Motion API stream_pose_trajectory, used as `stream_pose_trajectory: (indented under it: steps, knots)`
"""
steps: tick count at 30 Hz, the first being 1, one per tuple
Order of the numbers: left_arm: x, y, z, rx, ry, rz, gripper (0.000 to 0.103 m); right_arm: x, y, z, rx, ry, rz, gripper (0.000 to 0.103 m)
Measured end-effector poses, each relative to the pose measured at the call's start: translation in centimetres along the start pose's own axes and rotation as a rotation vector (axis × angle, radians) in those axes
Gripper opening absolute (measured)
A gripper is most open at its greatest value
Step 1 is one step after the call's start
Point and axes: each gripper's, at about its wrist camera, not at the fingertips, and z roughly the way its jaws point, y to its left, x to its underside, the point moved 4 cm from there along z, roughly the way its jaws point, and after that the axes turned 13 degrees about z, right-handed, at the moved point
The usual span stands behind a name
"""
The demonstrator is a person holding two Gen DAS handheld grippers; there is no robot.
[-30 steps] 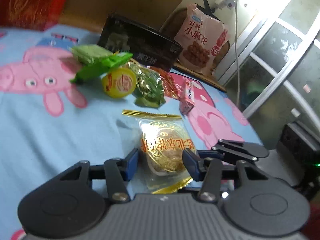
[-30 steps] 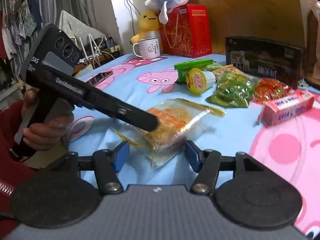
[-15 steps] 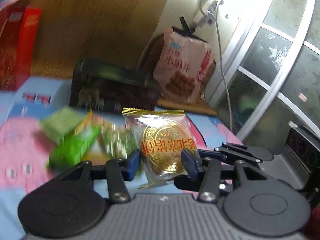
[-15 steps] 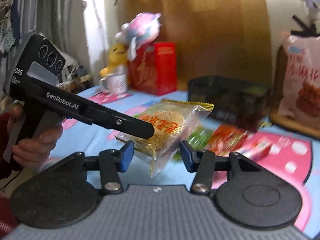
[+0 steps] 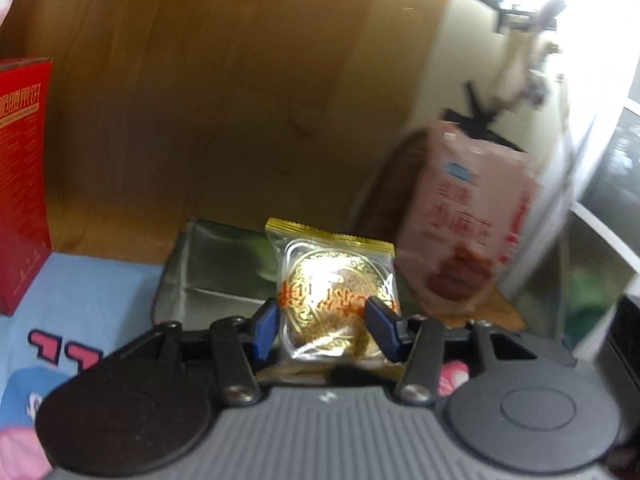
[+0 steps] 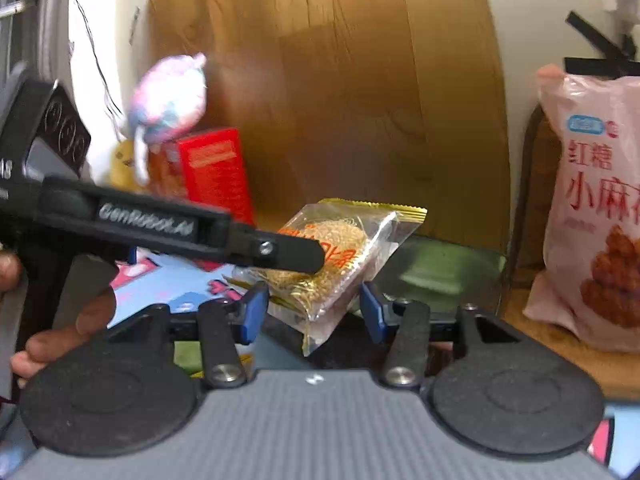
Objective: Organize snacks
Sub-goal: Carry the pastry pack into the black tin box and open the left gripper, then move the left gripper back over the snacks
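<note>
Aloft, left gripper [image 5: 326, 330] fingers pinch mooncake packet [image 5: 334, 300] (loosening); right gripper [image 6: 312, 312] fingers apart

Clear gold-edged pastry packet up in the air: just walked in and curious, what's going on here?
A person is sorting snacks with two handheld grippers. The left gripper holds the clear gold-edged pastry packet aloft over the blue cartoon-print sheet, in front of a dark rectangular box. Its jaws are opening slightly with the packet between them. The right gripper is open around the packet's lower corner, apparently not pressing on it.
</note>
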Motion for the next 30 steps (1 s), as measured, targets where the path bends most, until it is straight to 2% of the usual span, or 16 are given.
stream_pose_trajectory:
  steps: [2, 5, 12, 15, 19, 21, 22, 23, 24, 26, 28, 30]
  knots:
    - [-0.2, 0.7, 0.9, -0.027, 0.005, -0.006, 0.049, 0.2, 0.0, 1.5, 0.005, -0.023, -0.037, 0.063]
    - [0.0, 1.2, 0.9, -0.046, 0.020, -0.014, 0.049, 1.0, 0.4, 2.9, 0.077, -0.037, -0.101, 0.064]
    - [2.2, 2.2, -4.7, -0.032, -0.041, -0.036, 0.050, 1.8, -0.3, -1.8, 0.035, -0.081, 0.005, 0.066]
    - [4.6, 3.0, -7.4, -0.028, -0.042, -0.087, 0.050, 2.6, -0.1, -3.0, -0.030, -0.015, 0.078, 0.067]
    - [8.1, 3.7, -9.9, -0.029, -0.030, -0.150, 0.048, 4.6, 1.1, -2.4, -0.081, 0.081, 0.154, 0.066]
    - [10.0, 3.8, -10.8, -0.026, -0.013, -0.176, 0.047, 5.4, 2.0, -1.6, -0.075, 0.118, 0.159, 0.062]
    - [10.8, 3.7, -11.0, -0.017, 0.002, -0.183, 0.042, 5.8, 2.3, -1.3, -0.073, 0.140, 0.169, 0.057]
    - [11.3, 3.4, -11.0, -0.003, 0.013, -0.181, 0.036, 6.2, 2.5, -1.1, -0.077, 0.157, 0.187, 0.048]
    - [12.0, 2.9, -11.2, 0.014, 0.017, -0.171, 0.035, 6.5, 2.8, -0.9, -0.094, 0.176, 0.210, 0.045]
    - [12.9, 2.1, -12.4, -0.016, -0.003, -0.130, 0.032, 6.4, 3.7, 0.0, -0.126, 0.200, 0.234, 0.030]
    - [13.6, 1.4, -13.4, -0.009, -0.009, -0.120, 0.030, 7.2, 5.0, 0.1, -0.136, 0.237, 0.218, 0.024]
    - [14.3, 0.9, -14.3, -0.001, -0.010, -0.113, 0.030, 8.1, 6.4, -0.8, -0.148, 0.242, 0.179, 0.024]
